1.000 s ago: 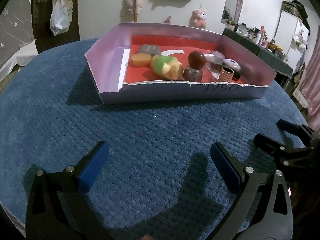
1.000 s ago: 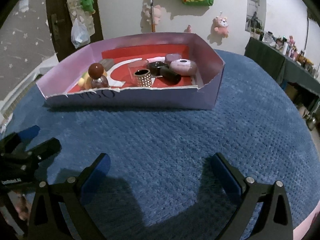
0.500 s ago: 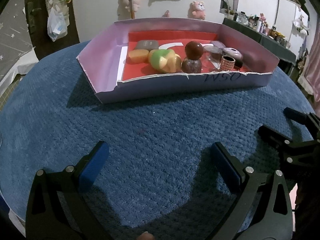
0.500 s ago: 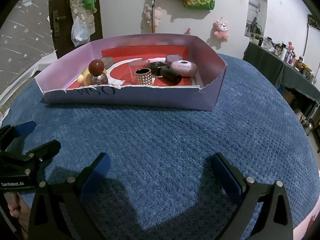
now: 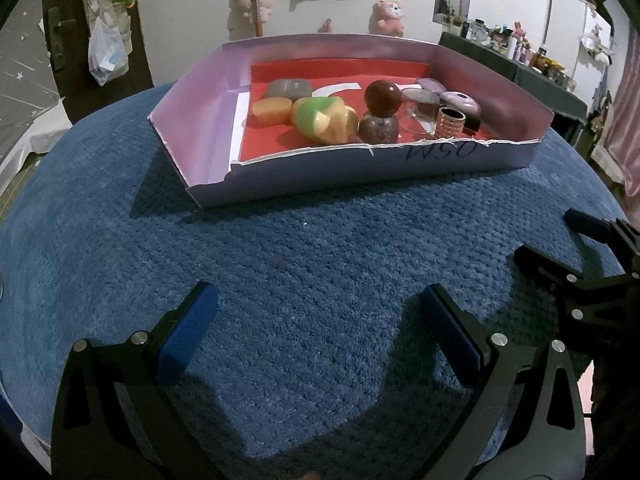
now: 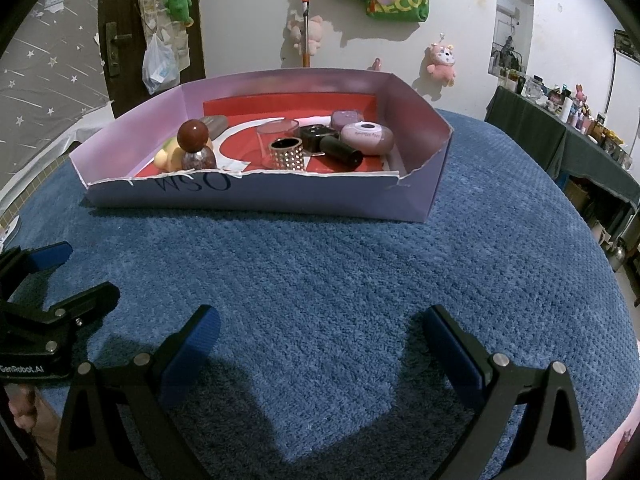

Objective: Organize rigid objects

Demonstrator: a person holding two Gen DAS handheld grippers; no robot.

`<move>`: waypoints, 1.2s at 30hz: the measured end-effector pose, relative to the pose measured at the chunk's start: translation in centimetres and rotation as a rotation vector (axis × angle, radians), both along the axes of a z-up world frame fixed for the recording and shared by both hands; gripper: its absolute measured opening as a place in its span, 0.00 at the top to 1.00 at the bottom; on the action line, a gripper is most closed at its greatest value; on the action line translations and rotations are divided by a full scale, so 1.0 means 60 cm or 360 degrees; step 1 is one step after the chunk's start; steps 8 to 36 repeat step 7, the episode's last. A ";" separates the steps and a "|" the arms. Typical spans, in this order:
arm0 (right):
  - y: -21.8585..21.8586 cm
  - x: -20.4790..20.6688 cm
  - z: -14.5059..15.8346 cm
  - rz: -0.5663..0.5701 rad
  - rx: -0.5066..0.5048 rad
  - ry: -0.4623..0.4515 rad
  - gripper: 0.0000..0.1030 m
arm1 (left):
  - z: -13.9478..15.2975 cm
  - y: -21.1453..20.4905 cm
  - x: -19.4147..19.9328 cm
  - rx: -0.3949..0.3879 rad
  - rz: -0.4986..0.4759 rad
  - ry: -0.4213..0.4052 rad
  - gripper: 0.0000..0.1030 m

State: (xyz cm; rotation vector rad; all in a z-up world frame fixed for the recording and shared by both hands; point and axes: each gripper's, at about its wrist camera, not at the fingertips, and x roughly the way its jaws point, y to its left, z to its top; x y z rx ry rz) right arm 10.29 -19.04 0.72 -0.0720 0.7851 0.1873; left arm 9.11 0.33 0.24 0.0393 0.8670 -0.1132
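Ahead of both grippers, the box [image 5: 360, 168] now sits slightly farther off; left gripper [image 5: 320, 320] and right gripper [image 6: 320, 340] remain spread, empty, suggesting sorting is finished.

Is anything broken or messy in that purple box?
Yes. The purple box's front wall is torn to a ragged edge, lower than the other walls. Inside, a black tube lies on its side. Nothing has spilled onto the blue cloth.

Both grippers hover side by side, fingers spread wide and holding nothing: the left gripper [image 5: 318, 322] and the right gripper [image 6: 320, 330], each pointing forward and level.
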 end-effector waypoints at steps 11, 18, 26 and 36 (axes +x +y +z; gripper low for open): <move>0.000 0.000 0.000 0.0000 0.0000 0.0000 0.00 | 0.000 0.002 -0.001 -0.0001 -0.0001 -0.0002 0.00; 0.000 0.000 0.000 0.0000 0.0000 0.0000 0.00 | 0.000 0.002 -0.001 -0.0001 -0.0001 -0.0002 0.00; 0.000 0.000 0.000 0.0000 0.0000 0.0000 0.00 | 0.000 0.002 -0.001 -0.0001 -0.0001 -0.0002 0.00; 0.000 0.000 0.000 0.0000 0.0000 0.0000 0.00 | 0.000 0.002 -0.001 -0.0001 -0.0001 -0.0002 0.00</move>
